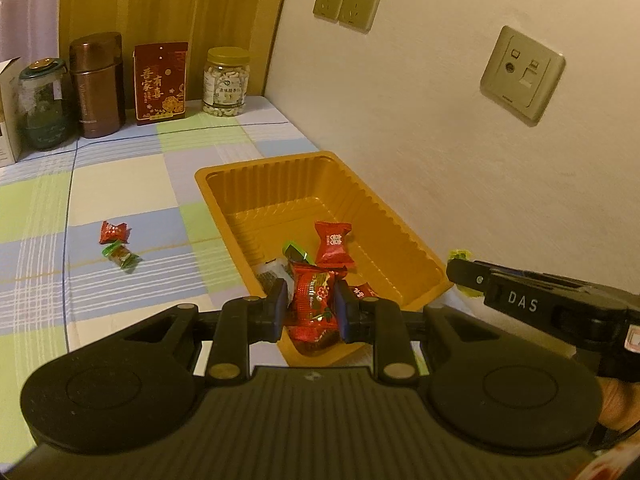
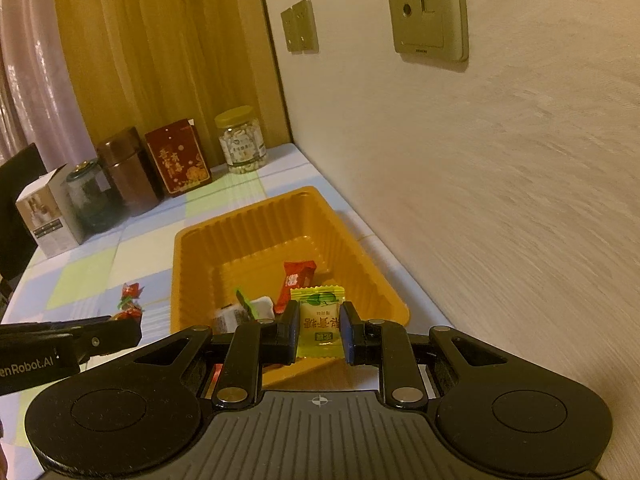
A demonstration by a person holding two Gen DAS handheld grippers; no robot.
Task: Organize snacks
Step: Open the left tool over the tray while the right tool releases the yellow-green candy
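An orange plastic tray [image 1: 224,184] [image 2: 188,248] stands on the checked tablecloth by the wall and holds several wrapped candies, among them a red one [image 1: 333,243] [image 2: 297,276]. My left gripper [image 1: 311,305] is shut on a red flowered candy packet [image 1: 312,292] over the tray's near end. My right gripper [image 2: 320,326] is shut on a yellow-green candy packet [image 2: 320,320], also over the tray's near end. Its fingers [image 1: 472,276] show at the right of the left wrist view. A red candy [image 1: 113,232] and a green candy [image 1: 121,256] lie on the cloth left of the tray.
Along the back stand a glass jar [image 1: 42,104], a brown canister [image 1: 98,84], a red box [image 1: 161,82], a jar of nuts [image 1: 226,82] and a white carton [image 2: 46,212]. The wall [image 1: 440,140] with sockets runs close along the tray's right side.
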